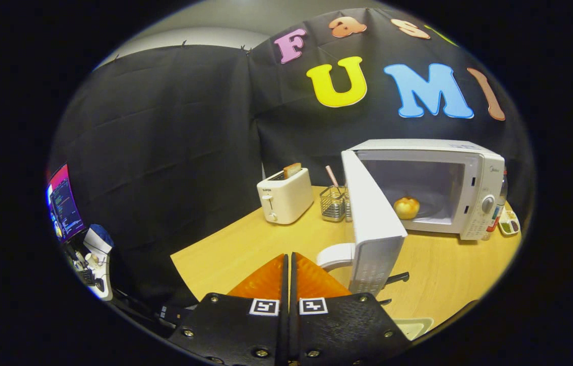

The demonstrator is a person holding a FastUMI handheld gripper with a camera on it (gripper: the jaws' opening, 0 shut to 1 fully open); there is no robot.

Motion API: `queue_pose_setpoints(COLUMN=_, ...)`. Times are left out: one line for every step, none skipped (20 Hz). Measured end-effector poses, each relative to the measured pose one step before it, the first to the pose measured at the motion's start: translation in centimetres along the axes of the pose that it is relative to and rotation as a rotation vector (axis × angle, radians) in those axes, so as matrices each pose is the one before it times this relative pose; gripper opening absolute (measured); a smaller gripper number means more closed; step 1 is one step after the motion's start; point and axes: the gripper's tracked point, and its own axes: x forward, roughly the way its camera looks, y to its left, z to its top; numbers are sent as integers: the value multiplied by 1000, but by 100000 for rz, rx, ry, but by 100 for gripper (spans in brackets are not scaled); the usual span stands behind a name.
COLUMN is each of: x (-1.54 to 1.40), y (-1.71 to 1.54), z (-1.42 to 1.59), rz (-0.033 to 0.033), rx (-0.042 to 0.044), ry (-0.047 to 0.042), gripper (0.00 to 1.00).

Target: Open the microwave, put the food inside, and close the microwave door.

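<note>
I am holding my fingers (288, 272) clenched together with nothing between them, hovering over the counter (225, 249) just left of the microwave's (469, 188) open door (373, 223). The food (407, 207), a round bun, is already sitting inside the microwave, so I judge I am starting the closing step. Next I am needing to get against the door's outer face and swing it shut.

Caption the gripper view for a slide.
Gripper, jaws together and empty, faces the open microwave; the food sits inside.
</note>
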Motion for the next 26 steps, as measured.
queue_pose_setpoints(x=32, y=-623, z=-16, rz=-630, rx=881, ry=358, gripper=1)
queue_pose_setpoints(x=-18, y=-636, z=-34, rz=-450, rx=1634, ry=34, gripper=1)
queue_pose_setpoints(x=-130, y=-786, z=79, rz=-1070, rx=1523, ry=-114, gripper=1)
queue_pose_setpoints(x=-68, y=-808, z=148, rz=-1669, rx=961, ry=-132, gripper=1)
queue_pose_setpoints(x=-36, y=-816, z=165, rz=-1883, rx=609, ry=-109, gripper=1)
queue_pose_setpoints(x=-19, y=-713, z=6, rz=-1429, rx=507, ry=239, gripper=0)
queue_pose_setpoints(x=-10, y=-809, z=63, rz=-1219, rx=683, ry=422, gripper=1)
queue_pose_setpoints(x=-53, y=-669, z=108, rz=-1194, rx=712, ry=-9, gripper=1)
queue_pose_setpoints(x=-21, y=-698, z=251, rz=-1289, rx=626, ry=-306, gripper=0)
queue_pose_setpoints(x=12, y=-693, z=192, rz=-1146, rx=537, ry=-247, gripper=1)
queue_pose_setpoints(x=69, y=-711, z=228, rz=-1000, rx=451, ry=-111, gripper=1)
queue_pose_setpoints(x=102, y=-649, z=233, rz=-913, rx=222, ry=-291, gripper=0)
queue_pose_setpoints(x=210, y=-785, z=263, rz=-1081, rx=47, ry=-346, gripper=1)
queue_pose_setpoints(x=186, y=-730, z=208, rz=-1148, rx=-2, ry=-398, gripper=1)
queue_pose_setpoints(x=136, y=-775, z=326, rz=-1094, rx=89, ry=-474, gripper=1)
queue_pose_setpoints(x=329, y=-761, z=150, rz=-1044, rx=101, ry=-326, gripper=1)
queue_pose_setpoints(x=255, y=-755, z=251, rz=-982, rx=139, ry=-203, gripper=1)
queue_pose_setpoints(x=373, y=-761, z=234, rz=-1053, rx=243, ry=-214, gripper=1)
queue_pose_setpoints(x=329, y=-860, z=246, rz=-1206, rx=181, ry=-339, gripper=1)
queue_pose_setpoints(x=325, y=-828, z=242, rz=-1292, rx=320, ry=-161, gripper=1)
queue_pose_setpoints(x=341, y=-815, z=288, rz=-1320, rx=556, ry=-158, gripper=0)
queue_pose_setpoints(x=328, y=-856, z=150, rz=-1190, rx=654, ry=-247, gripper=0)
queue_pose_setpoints(x=440, y=-833, z=345, rz=-1222, rx=685, ry=-302, gripper=1)
queue_pose_setpoints(x=380, y=-765, z=216, rz=-1406, rx=666, ry=-233, gripper=1)
queue_pose_setpoints(x=427, y=-797, z=329, rz=-1353, rx=514, ry=-338, gripper=0)
queue_pose_setpoints(x=522, y=-713, z=267, rz=-1162, rx=410, ry=-141, gripper=1)
